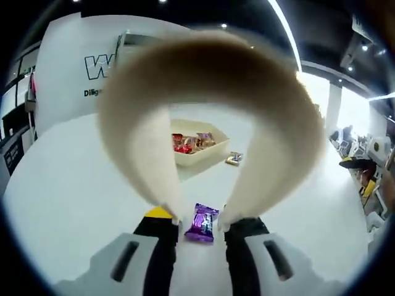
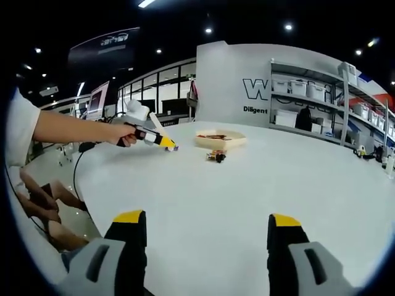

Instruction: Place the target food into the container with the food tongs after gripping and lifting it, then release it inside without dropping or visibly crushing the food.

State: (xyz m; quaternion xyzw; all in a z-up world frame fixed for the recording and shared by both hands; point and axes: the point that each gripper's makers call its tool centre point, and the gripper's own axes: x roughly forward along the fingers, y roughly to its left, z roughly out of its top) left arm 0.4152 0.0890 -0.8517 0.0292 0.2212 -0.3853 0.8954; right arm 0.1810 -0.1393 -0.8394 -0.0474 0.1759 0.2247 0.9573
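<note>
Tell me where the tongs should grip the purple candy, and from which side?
Grip the purple candy across its middle, on the two long sides. It lies flat on the table, lengthwise along the left gripper view, right between the tong tips. So come straight down from above and close gently; the crimped ends look thin and would likely slip.

The left gripper [image 1: 200, 229], its black yellow-tipped jaws drawn close together, is held out over the table in the person's bare-armed hand [image 2: 123, 134] — while the right gripper [image 2: 208, 231] hangs low, jaws spread wide.
</note>
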